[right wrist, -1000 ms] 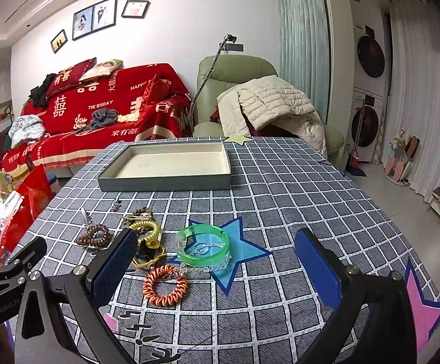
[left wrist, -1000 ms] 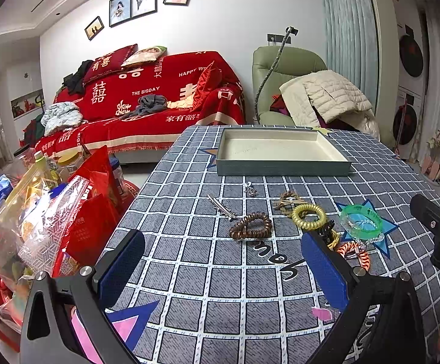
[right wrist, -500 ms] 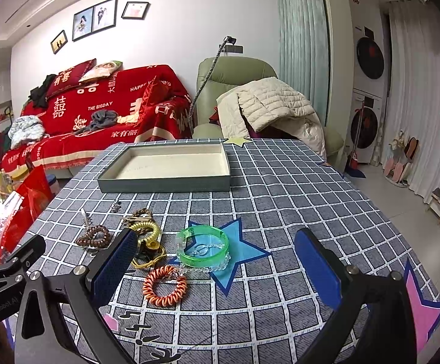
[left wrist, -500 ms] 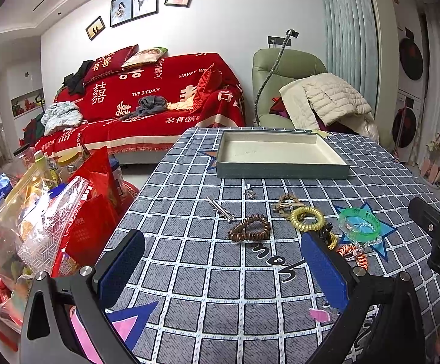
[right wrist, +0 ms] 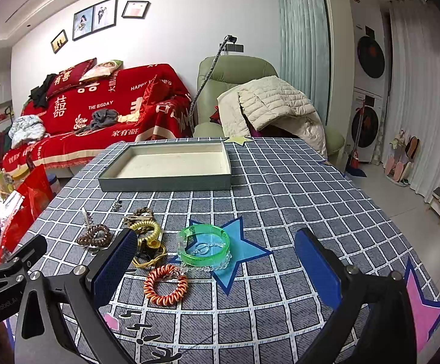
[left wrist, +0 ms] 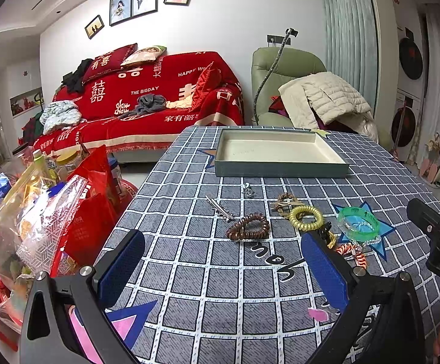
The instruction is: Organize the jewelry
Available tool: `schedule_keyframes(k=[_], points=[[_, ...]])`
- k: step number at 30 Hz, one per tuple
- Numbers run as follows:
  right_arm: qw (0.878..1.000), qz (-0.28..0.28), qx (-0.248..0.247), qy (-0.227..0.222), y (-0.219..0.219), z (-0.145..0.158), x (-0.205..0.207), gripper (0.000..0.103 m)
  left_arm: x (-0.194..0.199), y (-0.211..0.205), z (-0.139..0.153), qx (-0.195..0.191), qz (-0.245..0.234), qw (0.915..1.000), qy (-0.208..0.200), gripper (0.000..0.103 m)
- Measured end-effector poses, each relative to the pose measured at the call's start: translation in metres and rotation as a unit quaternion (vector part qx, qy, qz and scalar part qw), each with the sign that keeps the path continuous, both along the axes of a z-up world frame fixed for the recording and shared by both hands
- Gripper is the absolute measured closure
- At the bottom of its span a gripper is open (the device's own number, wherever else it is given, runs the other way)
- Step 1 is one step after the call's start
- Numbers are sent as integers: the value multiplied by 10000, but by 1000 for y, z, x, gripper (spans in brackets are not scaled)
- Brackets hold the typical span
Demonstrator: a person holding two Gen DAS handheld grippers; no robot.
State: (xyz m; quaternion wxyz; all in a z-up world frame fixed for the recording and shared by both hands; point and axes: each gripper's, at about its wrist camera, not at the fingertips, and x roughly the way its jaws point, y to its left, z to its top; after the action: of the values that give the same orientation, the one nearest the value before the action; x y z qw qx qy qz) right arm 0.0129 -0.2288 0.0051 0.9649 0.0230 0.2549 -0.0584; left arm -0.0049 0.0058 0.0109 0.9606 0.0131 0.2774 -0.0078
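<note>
Orange coil hair tie (right wrist: 165, 284) lies whole in the right wrist view; the left view half hides it behind a finger. Both the left gripper (left wrist: 220, 268) and right gripper (right wrist: 217, 270) hover low over the bench (right wrist: 280, 194), fingers wide apart, empty.

One tray (right wrist: 165, 179) is seen at the far side of the table. Three coiled hair ties are counted: brown (left wrist: 248, 227), yellow (left wrist: 306, 217) and orange (right wrist: 165, 284). One green bangle (right wrist: 203, 244), one braided cord (left wrist: 285, 201), one metal hair clip (left wrist: 218, 207) and one small silver charm (left wrist: 248, 190) are counted.
</note>
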Motion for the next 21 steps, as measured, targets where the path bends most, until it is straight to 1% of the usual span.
schedule_keyframes(k=[21], points=[[10000, 1, 4, -2, -1, 1, 0, 0, 0, 1, 0, -4, -13, 10000, -9, 0]])
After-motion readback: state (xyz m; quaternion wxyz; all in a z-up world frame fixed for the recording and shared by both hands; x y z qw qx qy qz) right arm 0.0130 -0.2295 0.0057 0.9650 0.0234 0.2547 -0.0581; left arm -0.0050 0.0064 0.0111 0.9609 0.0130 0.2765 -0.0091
